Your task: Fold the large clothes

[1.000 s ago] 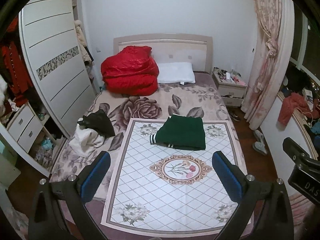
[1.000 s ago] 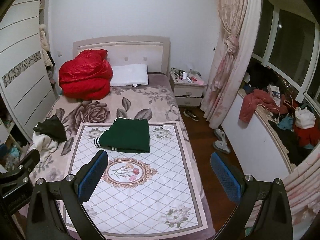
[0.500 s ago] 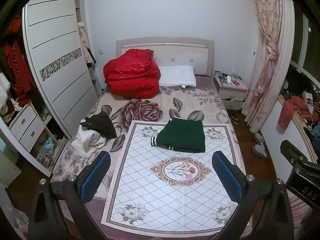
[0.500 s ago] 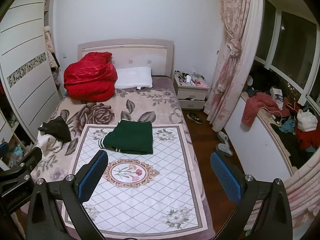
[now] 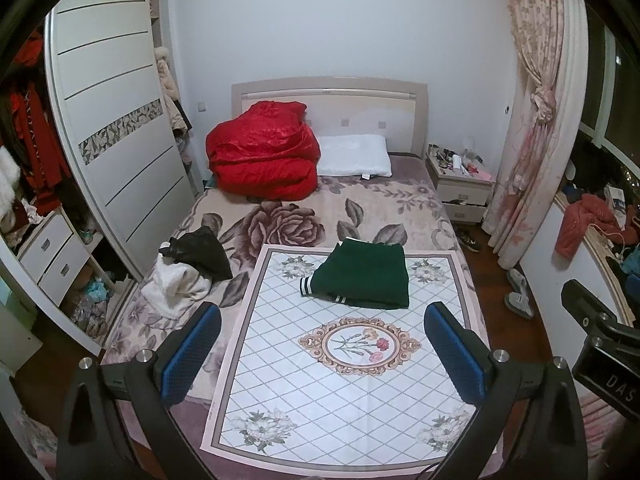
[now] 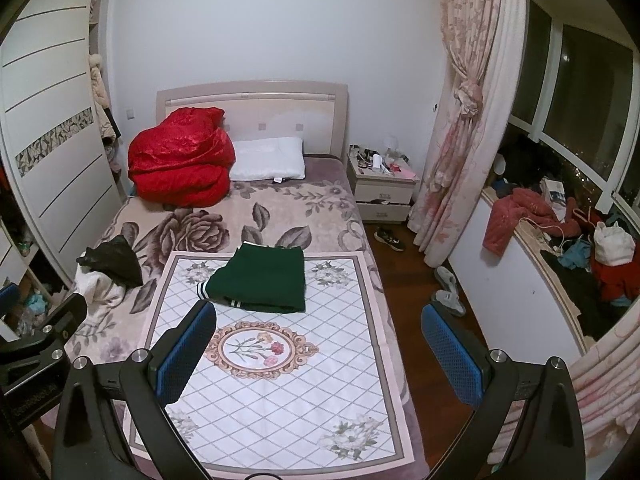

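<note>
Left wrist view: a folded green garment (image 5: 362, 278) lies on the far half of a white flowered mat (image 5: 340, 364) spread on the bed (image 5: 360, 208). Well back from it, the left claw (image 5: 324, 354) and the right claw (image 6: 320, 350) both hang wide open, holding nothing. A pile of black and white clothes (image 5: 188, 268) sits left of the mat; a red quilt (image 5: 262, 158) and a white pillow (image 5: 354, 156) lie by the headboard.

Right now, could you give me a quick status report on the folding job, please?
Left gripper and right gripper open, empty, above the bed's foot. Green garment folded on the patterned mat. Black and white clothes pile unfolded beside the mat. Nothing in the way.
</note>
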The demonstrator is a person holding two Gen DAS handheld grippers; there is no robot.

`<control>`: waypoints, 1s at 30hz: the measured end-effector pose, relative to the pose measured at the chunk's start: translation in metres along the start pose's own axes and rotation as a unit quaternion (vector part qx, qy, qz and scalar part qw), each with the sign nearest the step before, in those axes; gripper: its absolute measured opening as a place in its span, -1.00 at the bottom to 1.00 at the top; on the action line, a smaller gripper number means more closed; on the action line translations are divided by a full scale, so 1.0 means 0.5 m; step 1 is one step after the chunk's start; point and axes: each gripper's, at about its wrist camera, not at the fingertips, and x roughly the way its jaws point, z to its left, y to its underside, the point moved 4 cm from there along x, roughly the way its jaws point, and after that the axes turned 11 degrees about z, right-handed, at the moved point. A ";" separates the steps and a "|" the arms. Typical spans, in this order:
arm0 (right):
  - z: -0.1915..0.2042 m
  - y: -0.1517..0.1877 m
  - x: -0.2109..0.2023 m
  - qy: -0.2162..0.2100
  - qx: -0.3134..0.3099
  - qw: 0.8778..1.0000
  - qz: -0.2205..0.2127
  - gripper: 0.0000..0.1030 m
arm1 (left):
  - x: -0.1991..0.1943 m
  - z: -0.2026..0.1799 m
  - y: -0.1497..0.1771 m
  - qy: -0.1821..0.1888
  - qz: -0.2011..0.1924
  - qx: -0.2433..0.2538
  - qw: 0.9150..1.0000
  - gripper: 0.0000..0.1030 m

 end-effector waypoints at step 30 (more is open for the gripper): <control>-0.053 -0.034 -0.012 -0.009 -0.005 1.000 -0.006 1.00 | -0.022 -0.013 -0.012 -0.007 -0.014 -0.017 1.000 1.00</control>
